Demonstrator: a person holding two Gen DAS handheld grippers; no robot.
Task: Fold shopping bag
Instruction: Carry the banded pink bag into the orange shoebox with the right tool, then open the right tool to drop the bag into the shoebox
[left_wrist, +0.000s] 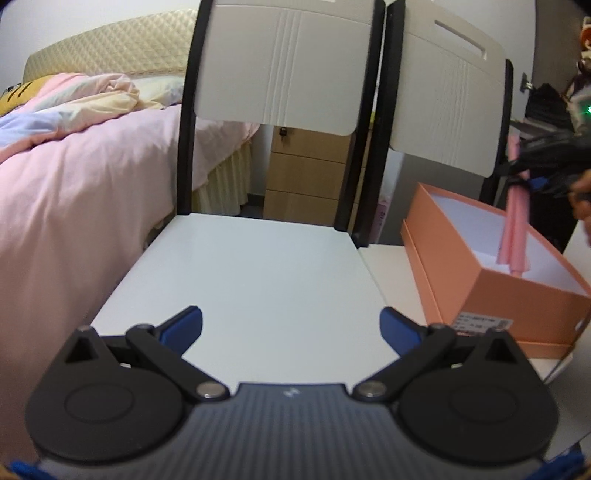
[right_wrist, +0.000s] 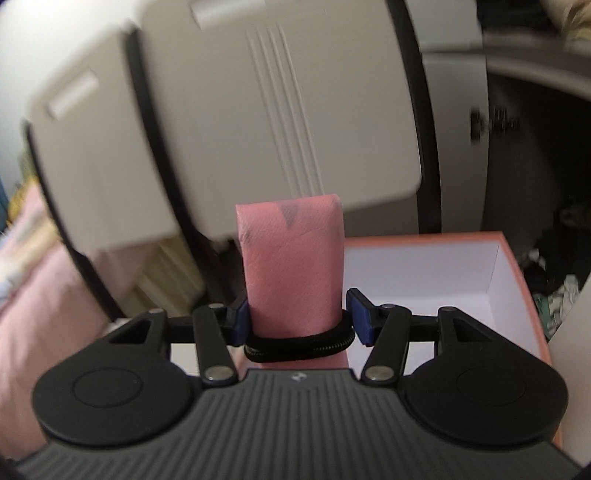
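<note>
Left wrist view: the left gripper (left_wrist: 290, 325) hovers with blue-padded jaws wide apart and empty over a white chair seat (left_wrist: 258, 273). At right, the folded pink non-woven shopping bag (left_wrist: 514, 236) hangs from the right gripper (left_wrist: 532, 182) into an open orange cardboard box (left_wrist: 517, 295).

Right wrist view: the right gripper (right_wrist: 297, 314) is clamped on the pink bag (right_wrist: 291, 258), bound by a black elastic band (right_wrist: 299, 343), beside the box (right_wrist: 517, 266)
</note>
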